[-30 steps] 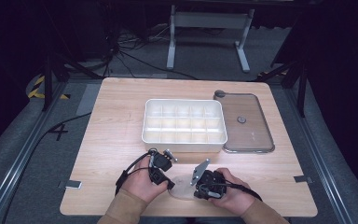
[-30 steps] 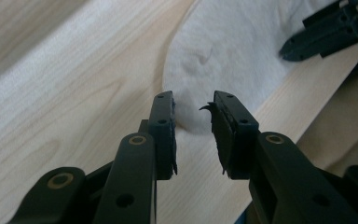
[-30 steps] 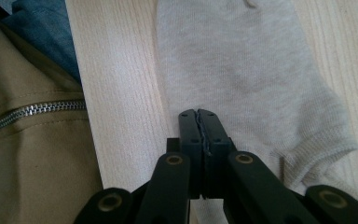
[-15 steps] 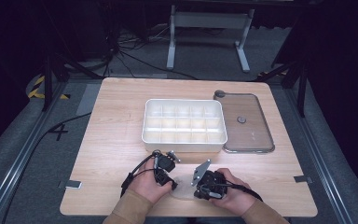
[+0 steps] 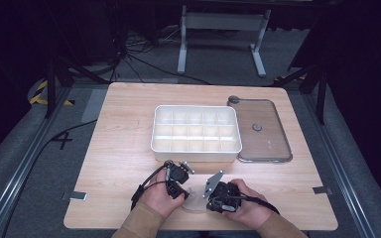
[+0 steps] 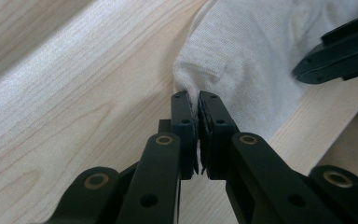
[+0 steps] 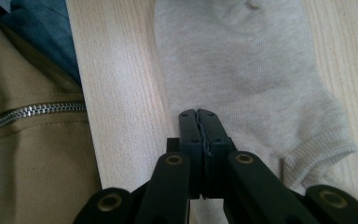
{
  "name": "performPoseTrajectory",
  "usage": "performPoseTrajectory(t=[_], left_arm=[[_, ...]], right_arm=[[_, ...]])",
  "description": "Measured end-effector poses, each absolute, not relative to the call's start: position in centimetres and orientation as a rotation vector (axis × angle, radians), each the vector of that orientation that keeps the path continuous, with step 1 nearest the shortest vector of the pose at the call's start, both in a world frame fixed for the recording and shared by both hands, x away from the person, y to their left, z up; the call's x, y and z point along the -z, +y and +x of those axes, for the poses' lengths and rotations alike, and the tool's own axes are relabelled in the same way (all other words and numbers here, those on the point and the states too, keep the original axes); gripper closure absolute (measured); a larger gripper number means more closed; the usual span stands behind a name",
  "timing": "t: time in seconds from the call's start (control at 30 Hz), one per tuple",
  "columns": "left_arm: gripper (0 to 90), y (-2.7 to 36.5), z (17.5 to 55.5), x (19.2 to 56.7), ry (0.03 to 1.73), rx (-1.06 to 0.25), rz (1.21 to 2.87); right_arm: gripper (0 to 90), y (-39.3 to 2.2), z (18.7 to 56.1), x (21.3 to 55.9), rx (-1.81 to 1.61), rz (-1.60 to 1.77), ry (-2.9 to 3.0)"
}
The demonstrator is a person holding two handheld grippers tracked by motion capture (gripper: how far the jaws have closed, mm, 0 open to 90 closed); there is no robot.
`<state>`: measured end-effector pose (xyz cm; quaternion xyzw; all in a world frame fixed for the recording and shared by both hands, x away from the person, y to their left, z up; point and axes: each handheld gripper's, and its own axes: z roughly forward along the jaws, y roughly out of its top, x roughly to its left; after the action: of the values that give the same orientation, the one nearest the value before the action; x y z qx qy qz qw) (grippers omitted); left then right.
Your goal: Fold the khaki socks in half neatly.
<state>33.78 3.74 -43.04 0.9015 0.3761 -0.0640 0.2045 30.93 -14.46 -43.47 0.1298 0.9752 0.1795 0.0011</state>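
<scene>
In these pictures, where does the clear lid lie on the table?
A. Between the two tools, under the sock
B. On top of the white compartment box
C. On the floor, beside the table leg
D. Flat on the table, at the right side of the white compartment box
D: in the high view the clear lid lies flat on the table just to the right of the open white compartment box.

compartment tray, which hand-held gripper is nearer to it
Left. The left hand-held gripper sits just below the white compartment tray's front wall; the right hand-held gripper is farther back toward the table edge.
</scene>
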Motion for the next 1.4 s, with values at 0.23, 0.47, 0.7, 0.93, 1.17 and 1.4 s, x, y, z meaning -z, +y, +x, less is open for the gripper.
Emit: performPoseTrajectory(t=[0.23, 0.47, 0.7, 0.93, 1.17, 1.4], left_arm=[[85.8, 4.2, 33.4, 41.1, 0.993, 0.180, 2.433], [85.9, 3.7, 33.0, 40.2, 0.935, 0.199, 2.396], [85.9, 3.6, 33.1, 40.1, 0.930, 0.211, 2.409], [85.9, 3.6, 33.0, 39.8, 0.922, 0.226, 2.416], [86.0, 3.8, 33.0, 39.6, 0.910, 0.222, 2.404], [86.1, 3.5, 32.6, 39.0, 0.873, 0.203, 2.391]], right_arm=[[89.3, -14.7, 31.1, 43.6, -0.592, 0.439, 3.069], [89.3, -14.8, 31.0, 43.6, -0.607, 0.441, 3.064], [89.4, -15.4, 31.1, 43.1, -0.665, 0.450, 3.044], [89.4, -16.8, 32.2, 43.0, -0.778, 0.619, 2.937], [89.4, -16.2, 32.1, 44.0, -0.748, 0.624, 2.937], [89.3, -15.0, 31.3, 44.3, -0.789, 0.611, 2.889]])
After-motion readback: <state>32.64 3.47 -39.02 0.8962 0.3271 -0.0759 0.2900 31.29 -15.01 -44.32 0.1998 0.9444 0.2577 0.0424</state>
